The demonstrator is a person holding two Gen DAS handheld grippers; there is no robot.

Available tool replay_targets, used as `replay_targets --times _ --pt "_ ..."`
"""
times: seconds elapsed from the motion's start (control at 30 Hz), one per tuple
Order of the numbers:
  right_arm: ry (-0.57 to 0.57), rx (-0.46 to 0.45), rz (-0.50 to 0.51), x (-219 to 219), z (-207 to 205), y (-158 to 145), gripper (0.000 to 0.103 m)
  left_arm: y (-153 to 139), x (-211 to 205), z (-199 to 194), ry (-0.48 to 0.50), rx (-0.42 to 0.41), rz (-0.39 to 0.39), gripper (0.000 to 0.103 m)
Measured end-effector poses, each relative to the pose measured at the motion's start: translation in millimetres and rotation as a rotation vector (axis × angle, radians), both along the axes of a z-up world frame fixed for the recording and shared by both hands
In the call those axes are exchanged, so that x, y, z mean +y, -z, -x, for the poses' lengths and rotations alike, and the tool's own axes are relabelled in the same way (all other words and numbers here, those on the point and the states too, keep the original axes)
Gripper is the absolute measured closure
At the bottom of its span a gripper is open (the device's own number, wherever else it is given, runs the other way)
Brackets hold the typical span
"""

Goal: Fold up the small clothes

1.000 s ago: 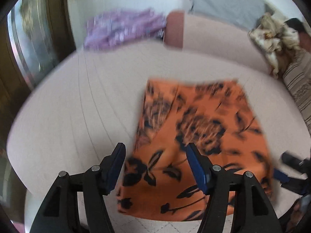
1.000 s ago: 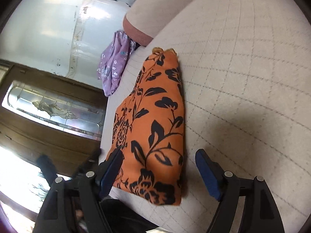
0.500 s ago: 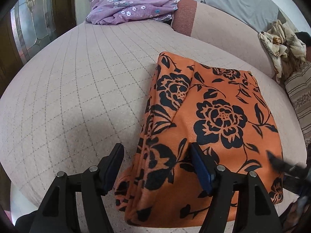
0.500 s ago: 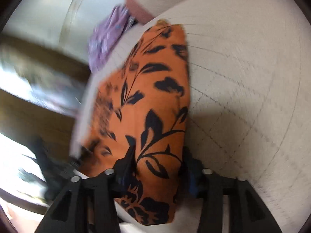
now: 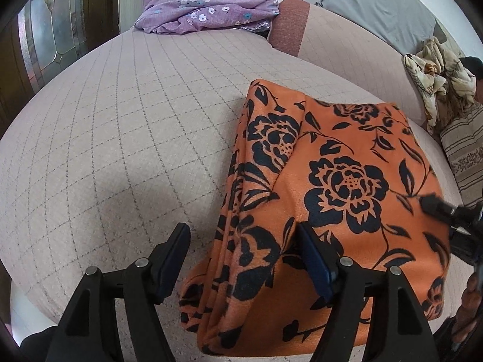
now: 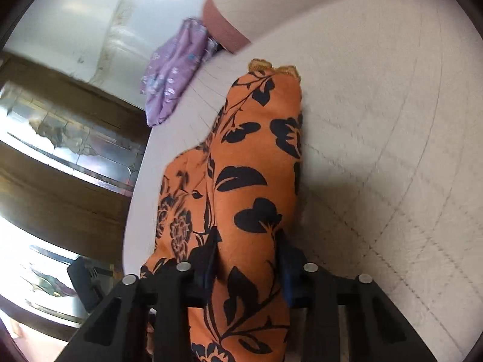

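A folded orange garment with black flowers [image 5: 347,181] lies on the quilted beige cushion [image 5: 120,120]. My left gripper [image 5: 244,250] hangs over the garment's near left corner. Its jaws are opening: the layered left edge lies between them, and neither pad presses on it. In the right wrist view the same garment [image 6: 256,166] runs away from me as a thick fold. My right gripper [image 6: 247,253] is closing on its near end, with fabric bunched tight between both pads. One right finger [image 5: 437,208] shows at the garment's right edge in the left wrist view.
A purple flowered garment [image 5: 205,9] lies at the cushion's far end by a reddish bolster [image 5: 289,24]. A grey pillow [image 5: 377,9], a crumpled cream cloth [image 5: 434,69] and a striped cushion [image 5: 465,150] sit to the right. A wooden door with leaded glass [image 5: 39,30] stands left.
My right gripper slid onto the garment's right fold and its jaws narrowed around it. My left gripper drew closer to the near left corner, its jaws a little wider.
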State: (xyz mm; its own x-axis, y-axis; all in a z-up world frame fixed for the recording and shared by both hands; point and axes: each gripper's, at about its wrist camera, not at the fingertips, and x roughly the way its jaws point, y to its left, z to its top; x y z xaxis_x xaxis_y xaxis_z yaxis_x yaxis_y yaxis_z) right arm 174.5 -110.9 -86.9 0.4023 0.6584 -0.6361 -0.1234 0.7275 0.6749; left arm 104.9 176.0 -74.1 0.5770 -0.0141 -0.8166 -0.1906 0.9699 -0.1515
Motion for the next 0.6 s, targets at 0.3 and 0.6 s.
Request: replay_targets --times 0.3,0.6 --pt "0.088 -0.022 -0.083 -23.2 -6.2 8.1 0.028 1.0 0.0 -0.4 0.001 -0.003 -0.005 0.027" --pt "0.038 0.004 -0.019 -0.7 -54.7 11.0 0.064 2.2 1.3 -1.0 -0.005 0.0 -0.007 0.026"
